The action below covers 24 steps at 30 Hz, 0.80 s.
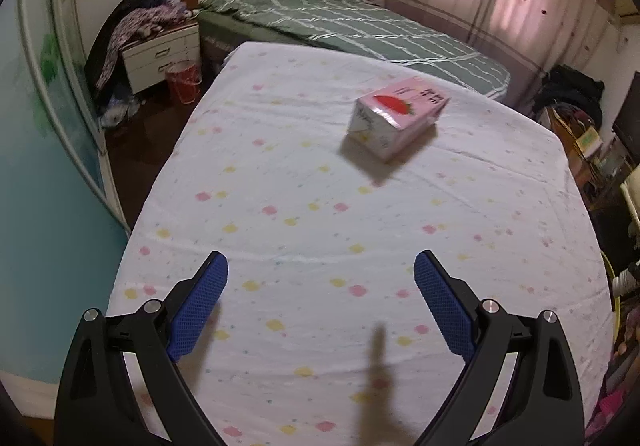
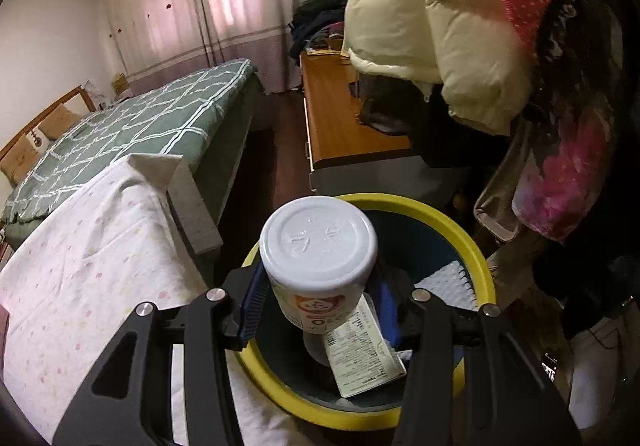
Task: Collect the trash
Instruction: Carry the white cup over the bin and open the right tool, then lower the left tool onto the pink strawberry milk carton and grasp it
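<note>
right hand-held gripper [image 2: 318,316] clamps white bottle [image 2: 318,258] over yellow-rimmed bin [image 2: 478,262]. left hand-held gripper [image 1: 320,304] wide open, empty; pink carton [image 1: 396,117] at 1 o'clock on surface [image 1: 280,173], likely light, crushable: grip its long sides.

Left tool [image 1: 320,302] gapes wide and empty; right tool [image 2: 318,310] is clamped.

Dim, soft-blurred fisheye; curtain-filtered daylight

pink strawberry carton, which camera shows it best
The left wrist view. The pink strawberry carton lies on its side on the dotted sheet, ahead of the open left gripper, unobstructed though slightly blurred. The right wrist view does not show it.
</note>
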### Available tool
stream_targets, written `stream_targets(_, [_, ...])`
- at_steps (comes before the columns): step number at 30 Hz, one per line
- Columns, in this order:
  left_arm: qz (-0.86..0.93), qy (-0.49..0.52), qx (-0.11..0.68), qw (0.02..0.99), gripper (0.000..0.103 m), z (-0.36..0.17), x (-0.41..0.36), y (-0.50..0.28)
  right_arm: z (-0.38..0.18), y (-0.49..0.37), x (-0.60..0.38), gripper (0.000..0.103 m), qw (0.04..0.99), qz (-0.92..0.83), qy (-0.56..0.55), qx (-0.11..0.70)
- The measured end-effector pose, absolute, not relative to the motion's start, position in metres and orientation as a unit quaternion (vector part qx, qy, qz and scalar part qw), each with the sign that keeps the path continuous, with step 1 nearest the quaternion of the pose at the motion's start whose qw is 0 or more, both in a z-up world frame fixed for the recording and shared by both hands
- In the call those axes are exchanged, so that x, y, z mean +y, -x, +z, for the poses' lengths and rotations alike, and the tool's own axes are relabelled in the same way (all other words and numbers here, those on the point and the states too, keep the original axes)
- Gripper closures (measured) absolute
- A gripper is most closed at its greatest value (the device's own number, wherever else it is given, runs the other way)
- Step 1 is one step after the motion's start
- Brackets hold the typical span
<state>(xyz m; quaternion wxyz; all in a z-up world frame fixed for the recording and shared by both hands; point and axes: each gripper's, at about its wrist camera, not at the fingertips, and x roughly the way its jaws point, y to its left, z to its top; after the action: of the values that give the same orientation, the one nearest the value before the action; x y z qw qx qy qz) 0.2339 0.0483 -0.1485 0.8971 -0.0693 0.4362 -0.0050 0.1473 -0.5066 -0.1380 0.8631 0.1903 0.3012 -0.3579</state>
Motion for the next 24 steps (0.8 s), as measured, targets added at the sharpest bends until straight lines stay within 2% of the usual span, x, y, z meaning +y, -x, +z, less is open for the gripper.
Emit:
stream_targets(7, [-0.019, 0.049, 0.434, 0.899, 0.01, -0.137, 0.034, -0.239, -0.138, -0.145, -0.511, 0.056, 0.856, -0.368, -0.201, 0.302])
stream_targets(8, [-0.019, 0.046, 0.433, 0.9, 0.01, -0.136, 0.032, -0.241, -0.138, -0.144, -0.511, 0.052, 0.855, -0.37, -0.201, 0.303])
stream_targets(9, [-0.02, 0.042, 0.432, 0.9, 0.01, -0.135, 0.03, -0.242, -0.137, -0.144, -0.51, 0.04, 0.855, -0.373, -0.199, 0.3])
stream_targets(11, [-0.021, 0.036, 0.43, 0.902, 0.01, -0.132, 0.027, -0.244, -0.134, -0.142, -0.508, 0.034, 0.856, -0.382, -0.191, 0.292])
stream_targets(24, [-0.043, 0.011, 0.437, 0.898, 0.01, -0.133, 0.011, -0.292, -0.133, -0.145, -0.505, 0.027, 0.861, -0.373, -0.183, 0.294])
